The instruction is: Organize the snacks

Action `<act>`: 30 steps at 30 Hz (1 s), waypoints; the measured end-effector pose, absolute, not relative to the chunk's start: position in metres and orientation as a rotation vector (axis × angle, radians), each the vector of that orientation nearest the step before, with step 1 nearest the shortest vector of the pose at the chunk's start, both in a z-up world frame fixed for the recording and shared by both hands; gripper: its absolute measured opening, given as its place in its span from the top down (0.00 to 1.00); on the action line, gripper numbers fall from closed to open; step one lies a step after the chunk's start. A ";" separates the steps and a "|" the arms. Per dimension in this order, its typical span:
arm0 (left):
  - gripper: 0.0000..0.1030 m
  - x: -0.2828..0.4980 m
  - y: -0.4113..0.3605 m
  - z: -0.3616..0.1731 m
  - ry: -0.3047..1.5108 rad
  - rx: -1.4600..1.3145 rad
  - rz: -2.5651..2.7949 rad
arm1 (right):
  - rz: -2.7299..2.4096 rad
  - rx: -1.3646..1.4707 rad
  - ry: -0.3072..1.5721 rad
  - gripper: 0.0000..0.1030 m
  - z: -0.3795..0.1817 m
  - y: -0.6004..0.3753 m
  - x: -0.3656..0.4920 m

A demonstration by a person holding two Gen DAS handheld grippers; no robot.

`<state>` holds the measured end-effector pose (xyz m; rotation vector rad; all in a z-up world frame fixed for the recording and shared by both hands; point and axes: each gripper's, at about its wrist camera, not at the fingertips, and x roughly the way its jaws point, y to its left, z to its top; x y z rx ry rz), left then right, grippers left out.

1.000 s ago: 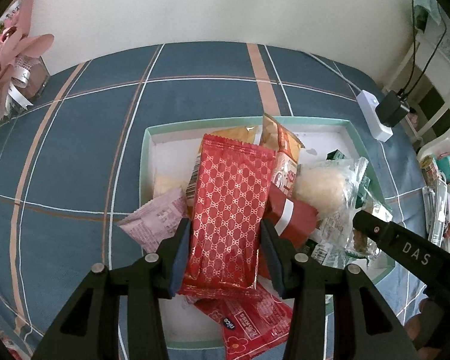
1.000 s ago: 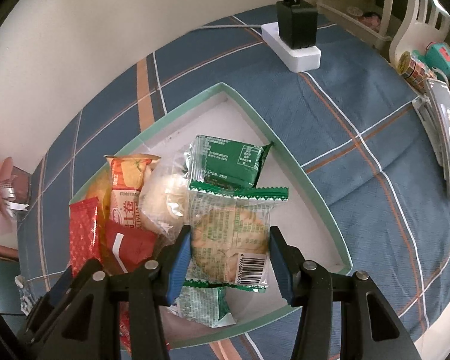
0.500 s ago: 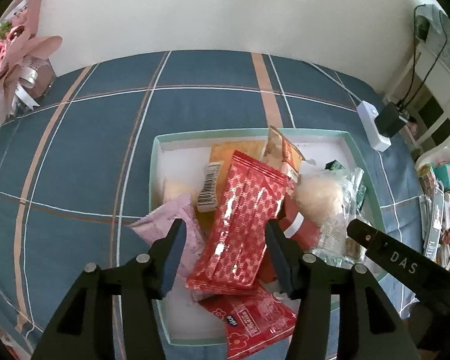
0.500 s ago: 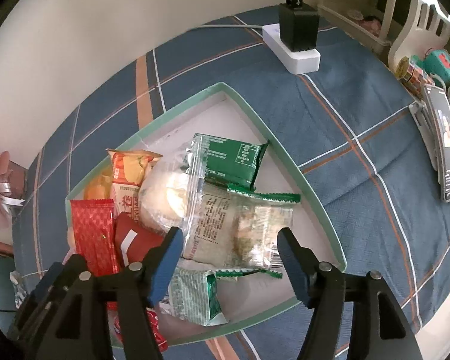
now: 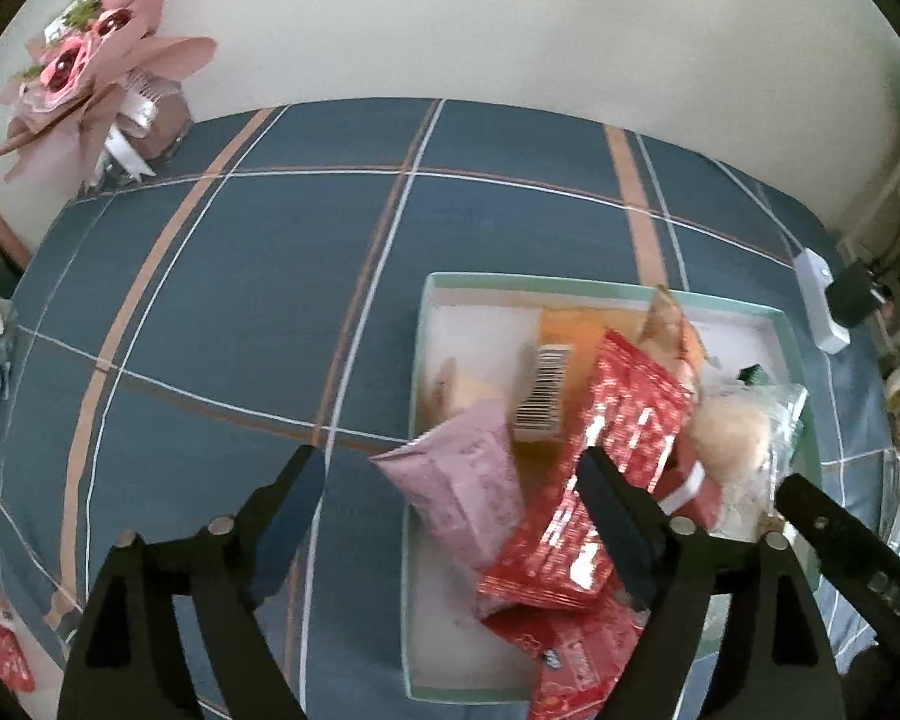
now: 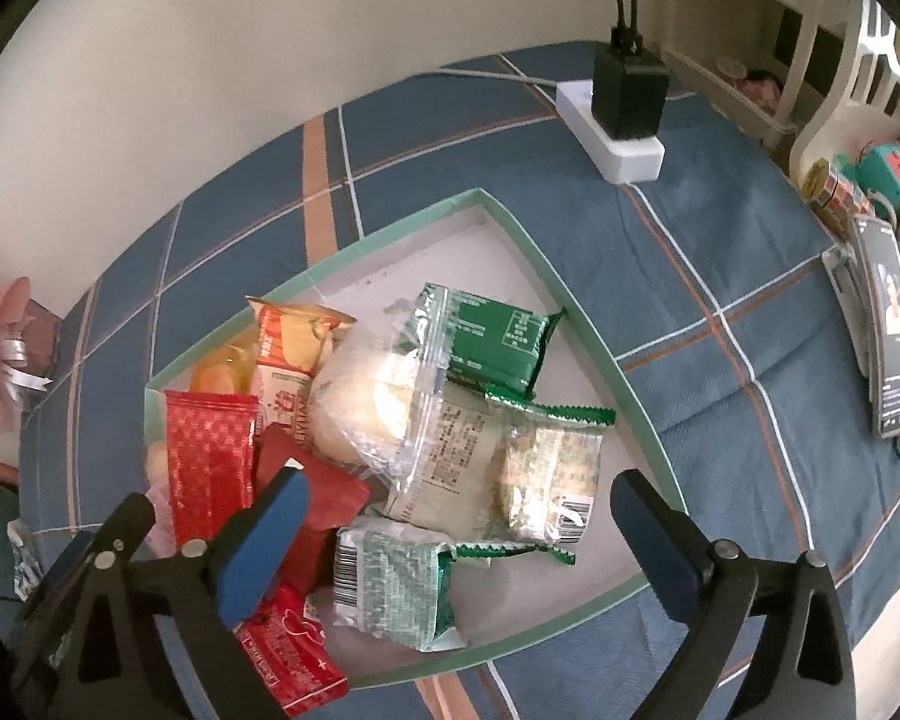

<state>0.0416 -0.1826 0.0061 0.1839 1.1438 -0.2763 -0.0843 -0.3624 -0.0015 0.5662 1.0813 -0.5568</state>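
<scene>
Both grippers hung spread wide and empty above the tray (image 6: 594, 336), which sat on the plaid-covered counter (image 5: 258, 276) with the snacks heaped inside. The left gripper (image 5: 450, 516) stood over the tray's left edge, the pink packet (image 5: 462, 480) between its fingers and the red packet (image 5: 618, 450) just by the right finger. The right gripper (image 6: 456, 534) framed the clear biscuit pack (image 6: 510, 468). To sort well, each gripper ought to take the topmost packet only, pinching near a sealed end so the foil would not slip, and lift straight up to avoid dragging neighbours. The left view was blurred, so which packet lay uppermost there was probably the red one, not certainly.
</scene>
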 end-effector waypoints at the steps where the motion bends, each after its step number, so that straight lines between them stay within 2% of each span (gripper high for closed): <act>1: 0.09 0.043 -0.180 0.004 1.146 0.183 -0.263 | -0.556 0.561 1.076 0.00 0.000 -0.361 -0.084; 5: 0.07 0.047 -0.174 -0.001 1.148 0.201 -0.219 | -0.551 0.541 1.065 0.00 0.005 -0.357 -0.082; 7: 0.00 0.049 -0.171 -0.002 1.152 0.205 -0.201 | -0.545 0.530 1.060 0.00 0.007 -0.353 -0.081; 30: 0.00 0.042 -0.122 0.014 1.159 0.156 -0.146 | -0.414 0.393 1.043 0.00 0.016 -0.274 -0.076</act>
